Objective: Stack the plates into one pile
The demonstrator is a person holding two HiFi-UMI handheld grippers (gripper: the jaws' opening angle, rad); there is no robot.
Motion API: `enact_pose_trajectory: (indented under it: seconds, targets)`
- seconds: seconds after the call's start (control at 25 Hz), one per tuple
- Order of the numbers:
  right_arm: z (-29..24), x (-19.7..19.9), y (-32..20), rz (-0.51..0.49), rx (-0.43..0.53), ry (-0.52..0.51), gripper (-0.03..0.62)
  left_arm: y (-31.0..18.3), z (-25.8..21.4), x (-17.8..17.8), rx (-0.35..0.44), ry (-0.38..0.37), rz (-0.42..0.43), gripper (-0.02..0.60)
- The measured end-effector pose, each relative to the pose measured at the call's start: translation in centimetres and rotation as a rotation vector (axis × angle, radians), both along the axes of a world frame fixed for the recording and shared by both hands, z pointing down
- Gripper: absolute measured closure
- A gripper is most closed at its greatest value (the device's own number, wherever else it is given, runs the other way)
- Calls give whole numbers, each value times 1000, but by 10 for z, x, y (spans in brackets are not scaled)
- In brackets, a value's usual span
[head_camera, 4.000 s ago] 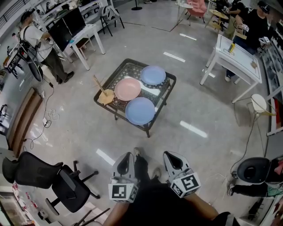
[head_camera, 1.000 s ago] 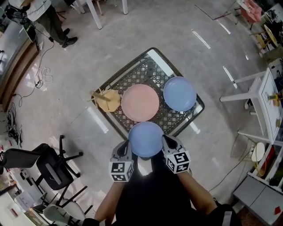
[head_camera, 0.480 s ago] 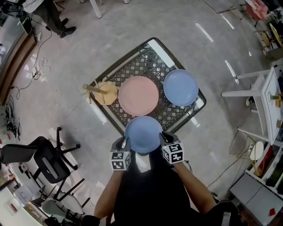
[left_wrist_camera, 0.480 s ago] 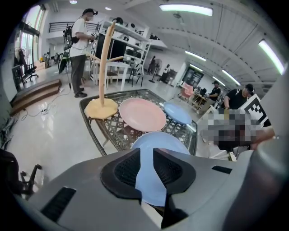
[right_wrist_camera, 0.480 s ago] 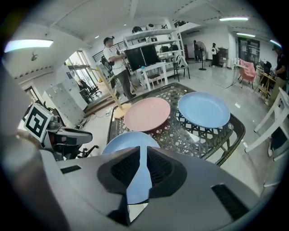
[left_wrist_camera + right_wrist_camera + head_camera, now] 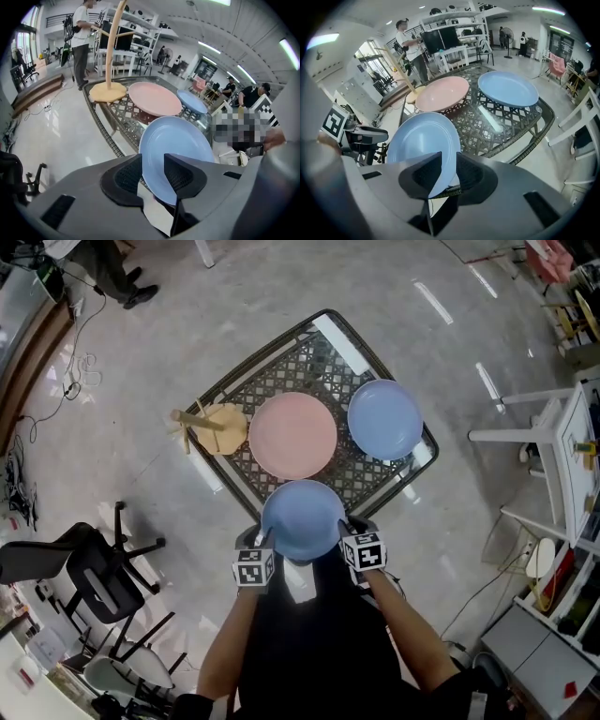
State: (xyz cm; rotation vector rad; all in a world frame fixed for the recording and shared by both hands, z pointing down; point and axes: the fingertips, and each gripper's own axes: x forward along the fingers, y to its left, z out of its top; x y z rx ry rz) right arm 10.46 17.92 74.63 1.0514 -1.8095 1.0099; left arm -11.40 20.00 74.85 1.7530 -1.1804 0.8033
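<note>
Currently carried on the lattice-topped table (image 6: 305,367): three plates and one wooden stand (image 6: 217,427), each lying singly on the top.

- Near blue plate (image 6: 302,519): at the corner closest to the person, near edge overhanging the table rim.
- Pink plate (image 6: 292,435): at centre, just beyond the near blue plate, close but apart.
- Far blue plate (image 6: 384,419): toward the right corner, just beside the pink plate, not overlapping.
- Wooden stand: at the left corner, round base beside the pink plate, post upright with cross pegs.

Left gripper (image 6: 152,161): at the left side of the near blue plate. Jaws just opened wide, plate rim inserted between them, pads not clamped on it.

Right gripper (image 6: 447,161): at the right side of the same plate. Jaws apart, rim likewise between them, no visible clamping.

Count: plates, three (two blue, one pink); wooden stands, one; grippers, two, both at the near blue plate; tables bearing the plates, one. Off the table, on the floor at left: one office chair (image 6: 89,573).
</note>
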Motion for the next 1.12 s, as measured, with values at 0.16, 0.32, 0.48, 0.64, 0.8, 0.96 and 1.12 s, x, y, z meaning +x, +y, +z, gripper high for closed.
enact_pose_trajectory:
  seconds: [0.16,0.32,0.48,0.64,0.8,0.96,1.12]
  targets:
    - [17,6,7,36,-59,11,514,5,11,1,-23,-12,17,431]
    - [30,6,13,39,-107,18,514,5,21,-1,-47,1,-7,431]
    - [37,8,14,52,-118,28,514,6,30,-1,-65,4,-15,431]
    - [44,8,16,56,-138,25,514,6,35,-2,-77,5,-33,431]
    - [47,7,18,71,-151,21,514,11,39,-3,-93,-10,-15,431]
    - [50,10,22,83,-168,26,516,14,43,-3,-102,-29,-10,449]
    - [52,10,23,82,-171,30,537,13,43,-7,-86,-66,-14,513]
